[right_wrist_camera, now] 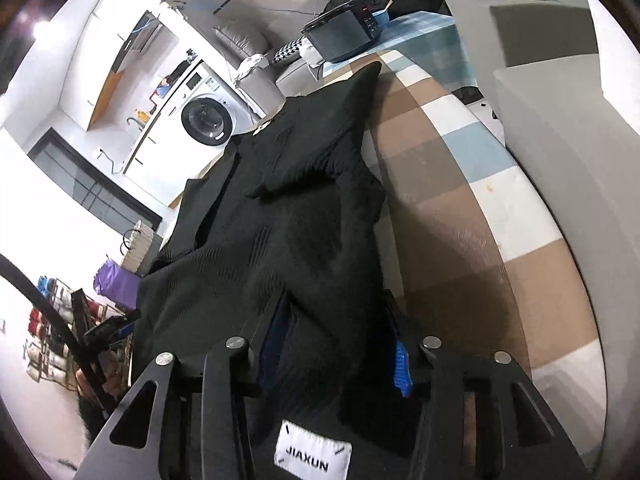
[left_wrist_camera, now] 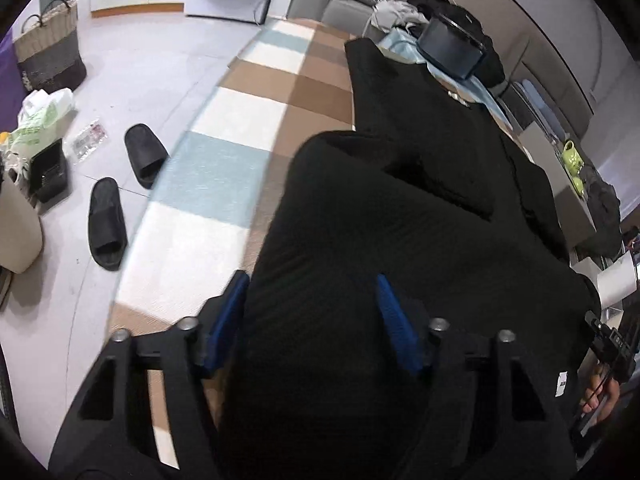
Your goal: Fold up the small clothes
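We are pinching the ribbed black knit garment [right_wrist_camera: 280,208] in both grippers, left gripper [left_wrist_camera: 312,292] and right gripper [right_wrist_camera: 336,336], with the checked rug [left_wrist_camera: 240,120] lying open beyond our fingertips.

The left tongs [left_wrist_camera: 312,300] are angled steeply downward, their 2 blue pads [left_wrist_camera: 394,320] set apart with black cloth bunched between them. The right tongs [right_wrist_camera: 336,344] are tilted downward less steeply, their jaws narrower, and black fabric is clamped between the blue pads [right_wrist_camera: 400,368]. Fingers of a hand [left_wrist_camera: 596,396] are seen at the left view's right edge.
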Tool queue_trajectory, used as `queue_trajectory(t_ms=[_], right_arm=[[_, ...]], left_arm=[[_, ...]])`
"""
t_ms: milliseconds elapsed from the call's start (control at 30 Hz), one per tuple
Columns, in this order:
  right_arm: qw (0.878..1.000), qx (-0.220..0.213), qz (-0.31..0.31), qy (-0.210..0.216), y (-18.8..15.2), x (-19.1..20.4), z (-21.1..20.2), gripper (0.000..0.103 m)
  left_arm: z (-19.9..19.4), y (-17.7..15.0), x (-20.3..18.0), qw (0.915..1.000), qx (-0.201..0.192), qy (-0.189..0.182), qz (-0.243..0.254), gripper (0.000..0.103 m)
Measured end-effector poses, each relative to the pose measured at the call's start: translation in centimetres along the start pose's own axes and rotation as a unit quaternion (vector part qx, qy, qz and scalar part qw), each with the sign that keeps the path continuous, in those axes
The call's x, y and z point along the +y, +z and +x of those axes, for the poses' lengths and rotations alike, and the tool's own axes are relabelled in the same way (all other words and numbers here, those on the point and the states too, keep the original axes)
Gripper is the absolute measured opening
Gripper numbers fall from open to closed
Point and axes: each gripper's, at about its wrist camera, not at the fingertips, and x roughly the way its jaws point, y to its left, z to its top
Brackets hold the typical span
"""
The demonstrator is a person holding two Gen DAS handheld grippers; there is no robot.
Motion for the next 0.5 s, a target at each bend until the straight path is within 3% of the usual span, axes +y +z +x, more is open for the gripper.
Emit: queue_trajectory(t_ms=[33, 100, 300, 500], right_arm=[[1.0, -0.001, 0.002, 0.006, 0.1, 0.0, 0.1, 0.026], [1.0, -0.01, -0.001, 0.013, 0.5, 0.3, 0.2, 0.015], [0.998, -0.047, -0.007, 0.034, 1.6, 1.2, -0.7, 0.007], [0.994, -0.067, -0.044, 0.081, 0.4, 2.2, -3.3, 0.005]], left_arm=[[0.1, 0.2, -0.2, 1.0, -0.007, 0.0, 0.002, 0.031], [0.4, 0.5, -0.3, 0.9999, -0.012, -0.008, 0.004, 0.008], [-3.3, -0.5, 0.1, 0.9956, -0.086, -0.037, 0.004, 0.004], [-7.2, -3.0, 0.1, 0.9895, -0.133, -0.057, 0.007, 0.003]])
